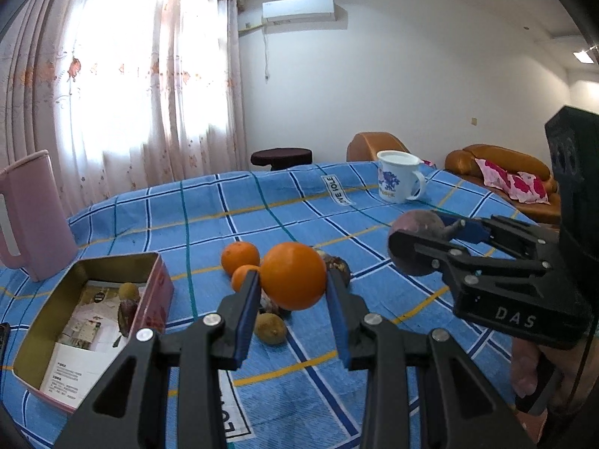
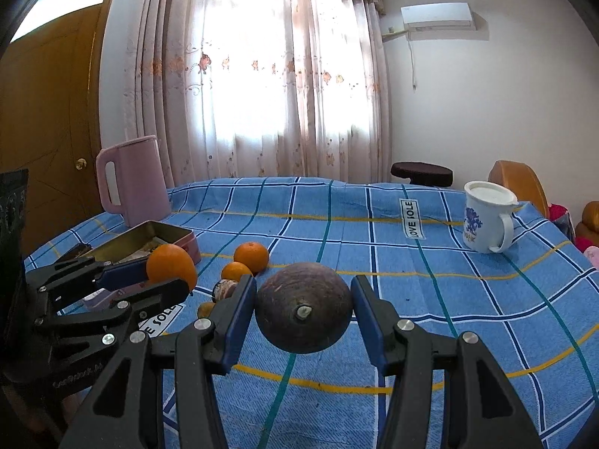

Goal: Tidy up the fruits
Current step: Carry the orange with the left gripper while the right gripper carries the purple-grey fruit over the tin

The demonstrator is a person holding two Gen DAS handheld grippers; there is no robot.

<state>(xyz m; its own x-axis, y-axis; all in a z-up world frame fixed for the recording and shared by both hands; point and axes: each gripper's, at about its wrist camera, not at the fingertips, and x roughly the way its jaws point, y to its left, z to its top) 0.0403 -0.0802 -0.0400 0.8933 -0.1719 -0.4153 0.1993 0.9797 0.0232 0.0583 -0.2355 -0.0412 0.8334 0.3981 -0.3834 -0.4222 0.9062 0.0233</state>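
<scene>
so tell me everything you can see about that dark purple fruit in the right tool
The dark purple fruit is round with dull, faintly scuffed skin and a short pale stem stub facing the camera. It is clamped between the blue pads of the right tool, lifted above the blue checked tablecloth; only the pads touch it.

This is a room in a home, probably a living room. A window has floral curtains (image 2: 262, 75), an air conditioner (image 1: 298, 8) hangs on the white wall, and a brown leather sofa (image 1: 498, 164) carries a pink flowered cushion (image 1: 513, 183). The table has a blue checked tablecloth (image 2: 430, 299), with a pink electric kettle (image 2: 131, 179) and a white mug (image 2: 486, 217) on it.
</scene>
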